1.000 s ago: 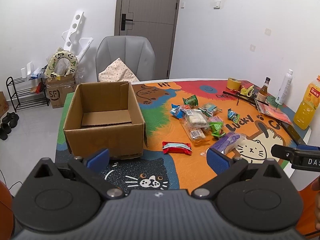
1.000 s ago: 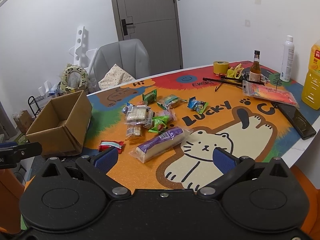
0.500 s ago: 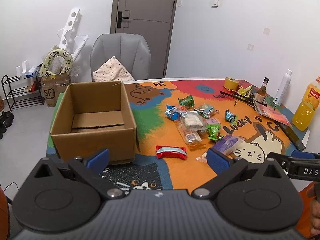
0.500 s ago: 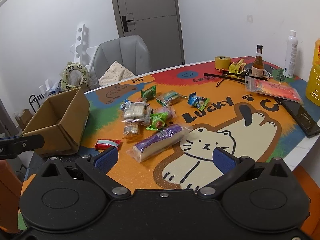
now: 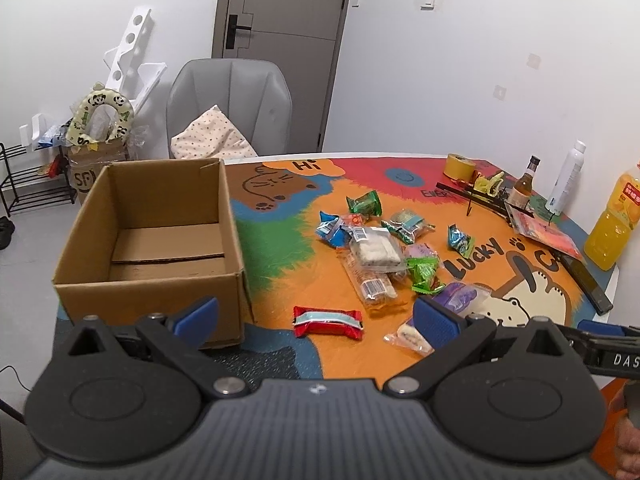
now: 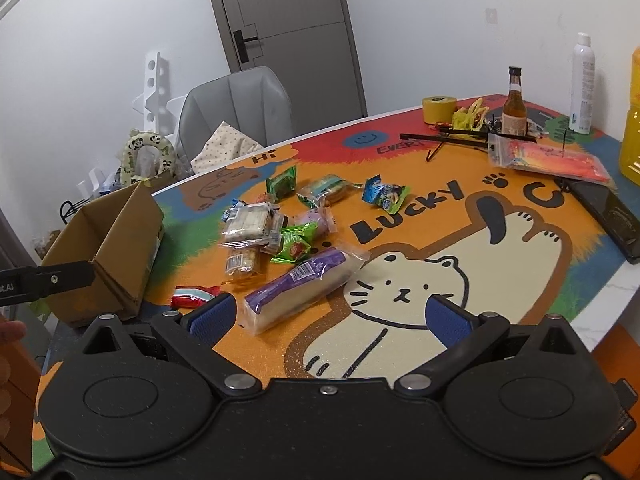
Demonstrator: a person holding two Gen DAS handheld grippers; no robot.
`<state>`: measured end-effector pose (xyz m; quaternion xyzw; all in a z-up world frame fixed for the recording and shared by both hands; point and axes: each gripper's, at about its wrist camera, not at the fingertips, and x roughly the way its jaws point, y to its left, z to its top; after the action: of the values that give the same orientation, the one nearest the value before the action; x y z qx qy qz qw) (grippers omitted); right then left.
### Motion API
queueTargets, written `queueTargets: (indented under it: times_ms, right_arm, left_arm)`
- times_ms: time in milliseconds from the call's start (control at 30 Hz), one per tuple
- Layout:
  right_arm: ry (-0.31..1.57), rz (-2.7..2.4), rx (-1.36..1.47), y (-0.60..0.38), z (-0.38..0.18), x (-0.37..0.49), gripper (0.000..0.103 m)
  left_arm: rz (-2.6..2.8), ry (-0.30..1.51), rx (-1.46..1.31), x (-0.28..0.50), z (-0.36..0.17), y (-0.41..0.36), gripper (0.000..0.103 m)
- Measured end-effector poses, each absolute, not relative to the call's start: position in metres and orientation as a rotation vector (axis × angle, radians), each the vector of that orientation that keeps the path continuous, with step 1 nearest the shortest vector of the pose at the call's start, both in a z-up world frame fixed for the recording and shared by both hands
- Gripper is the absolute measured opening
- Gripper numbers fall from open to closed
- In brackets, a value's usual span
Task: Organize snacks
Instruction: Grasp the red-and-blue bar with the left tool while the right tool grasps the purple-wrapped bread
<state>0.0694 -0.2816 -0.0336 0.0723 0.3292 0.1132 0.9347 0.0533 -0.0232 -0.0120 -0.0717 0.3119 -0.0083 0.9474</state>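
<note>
Cardboard box (image 5: 148,240) is sitting empty on the surface (image 6: 520,280), left of scattered snacks (image 5: 376,248); left tool (image 5: 316,314) and right tool (image 6: 328,316) are hovering, fingers apart, gripping nothing.

Left gripper (image 5: 316,312): jaws spread wide, nothing between the blue pads. Right gripper (image 6: 328,316): jaws likewise spread wide and empty. Both grippers sit level, side by side, pointing forward.

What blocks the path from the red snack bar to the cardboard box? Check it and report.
Nothing visible. The red snack bar lies on the mat just right of the cardboard box, with bare mat between them. The box is open on top and looks empty; only its near wall must be cleared. The left gripper is open.
</note>
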Motion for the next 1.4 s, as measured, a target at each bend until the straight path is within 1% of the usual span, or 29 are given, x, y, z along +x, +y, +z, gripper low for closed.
queueTargets:
  times_ms: [533, 667, 900, 967, 1200, 1333, 1400]
  right_arm:
    - [0.744, 0.259, 0.213, -0.268, -0.068, 0.116, 0.103]
    - [0.763, 0.265, 0.216, -0.262, -0.076, 0.127, 0.103]
    - [0.790, 0.263, 0.222, -0.255, -0.085, 0.147, 0.103]
    - [0.797, 0.262, 0.226, -0.252, -0.088, 0.152, 0.103]
    - [0.816, 0.271, 0.217, -0.237, -0.095, 0.168, 0.103]
    - [0.835, 0.263, 0.208, -0.232, -0.102, 0.175, 0.102]
    - [0.823, 0.250, 0.171, -0.230, -0.102, 0.175, 0.098]
  left_arm:
    - [0.011, 0.679, -0.175, 0.091, -0.050, -0.028, 0.100]
    - [0.001, 0.701, -0.170, 0.101, -0.060, -0.032, 0.096]
    - [0.010, 0.708, -0.159, 0.115, -0.073, -0.038, 0.094]
    - [0.014, 0.716, -0.164, 0.119, -0.077, -0.038, 0.091]
    - [0.017, 0.750, -0.186, 0.133, -0.089, -0.036, 0.086]
    - [0.022, 0.760, -0.190, 0.138, -0.093, -0.035, 0.085]
    - [0.021, 0.764, -0.190, 0.139, -0.096, -0.035, 0.085]
